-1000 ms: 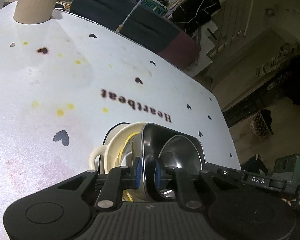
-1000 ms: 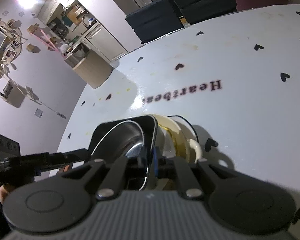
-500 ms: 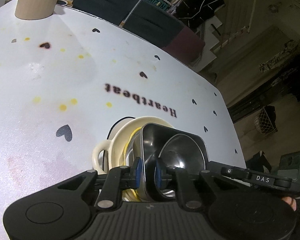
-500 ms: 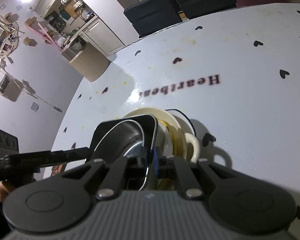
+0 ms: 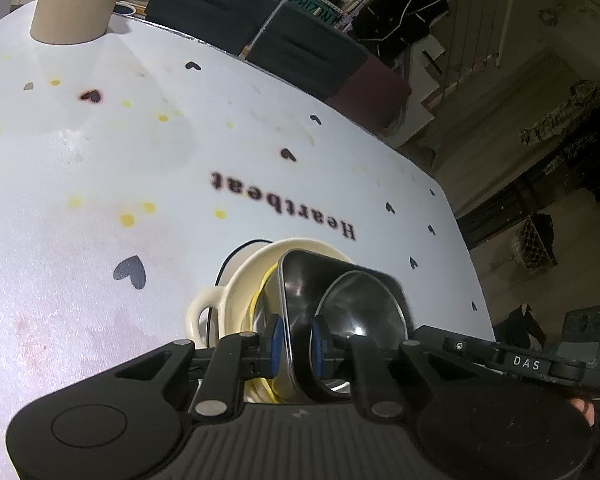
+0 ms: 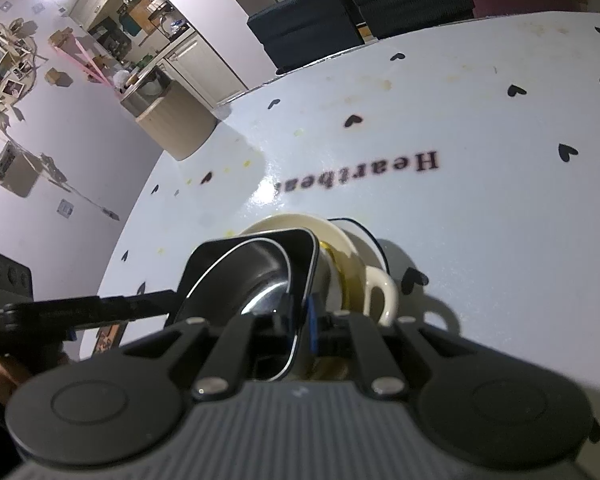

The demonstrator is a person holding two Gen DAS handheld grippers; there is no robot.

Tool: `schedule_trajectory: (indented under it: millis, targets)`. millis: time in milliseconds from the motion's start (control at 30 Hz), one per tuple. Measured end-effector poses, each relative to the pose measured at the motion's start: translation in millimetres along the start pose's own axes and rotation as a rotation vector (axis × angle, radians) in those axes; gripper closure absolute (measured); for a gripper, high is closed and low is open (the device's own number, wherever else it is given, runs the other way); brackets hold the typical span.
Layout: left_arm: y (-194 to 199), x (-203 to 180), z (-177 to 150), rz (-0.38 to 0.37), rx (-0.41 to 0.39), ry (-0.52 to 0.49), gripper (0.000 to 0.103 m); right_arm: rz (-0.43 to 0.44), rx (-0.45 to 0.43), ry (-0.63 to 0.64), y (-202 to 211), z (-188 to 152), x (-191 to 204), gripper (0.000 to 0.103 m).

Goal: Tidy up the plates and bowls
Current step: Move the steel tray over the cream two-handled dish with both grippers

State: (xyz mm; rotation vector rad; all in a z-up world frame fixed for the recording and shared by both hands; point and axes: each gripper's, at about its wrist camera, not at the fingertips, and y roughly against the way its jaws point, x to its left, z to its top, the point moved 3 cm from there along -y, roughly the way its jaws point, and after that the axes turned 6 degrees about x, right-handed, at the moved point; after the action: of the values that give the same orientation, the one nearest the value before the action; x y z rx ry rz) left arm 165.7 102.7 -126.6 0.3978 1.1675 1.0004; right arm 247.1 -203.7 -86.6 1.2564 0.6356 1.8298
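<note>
While both clamp the steel pan point(image 5: 340, 300), left gripper point(image 5: 294, 338) one wall, right gripper point(image 6: 298, 318) opposite

This is a lived-in home. A white tabletop point(image 6: 480, 208) printed with small black hearts and the word "Heartbeat" stands among dark upholstered chairs point(image 6: 304, 28). Beyond it a kitchen corner point(image 6: 148, 12) opens, with pale cabinets and cluttered counters. In the left wrist view a staircase with railing point(image 5: 472, 32) rises, and clothes hang point(image 5: 400, 8) near it.
</note>
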Motion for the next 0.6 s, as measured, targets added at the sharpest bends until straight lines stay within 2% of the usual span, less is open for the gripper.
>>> schedule_trajectory:
  millis: [67, 133, 200, 233, 300, 500, 600]
  targets:
    - [2, -2, 0, -0.036, -0.012, 0.003, 0.087, 0.001, -0.008, 0.004, 0, 0, 0, 0.091]
    - [4, -6, 1, -0.036, -0.024, -0.02, 0.087, 0.017, -0.022, 0.009, 2, 0, 0, 0.095]
    - [3, -7, 1, -0.029, -0.023, -0.022, 0.086, 0.106, -0.03, 0.011, 4, 1, 3, 0.095]
    - [3, -6, 1, -0.026, -0.018, -0.02, 0.086, 0.111, -0.029, 0.026, 4, 0, 5, 0.095]
    - [2, -5, 1, -0.026, -0.01, -0.013, 0.086, 0.069, -0.021, 0.045, 1, -1, 8, 0.095]
    - [-1, -1, 1, 0.014, 0.004, -0.019, 0.086, 0.037, -0.022, 0.013, -1, 2, 4, 0.094]
    - [-1, -3, 1, 0.017, 0.002, -0.029, 0.085, -0.024, -0.023, -0.034, -1, 4, -7, 0.083]
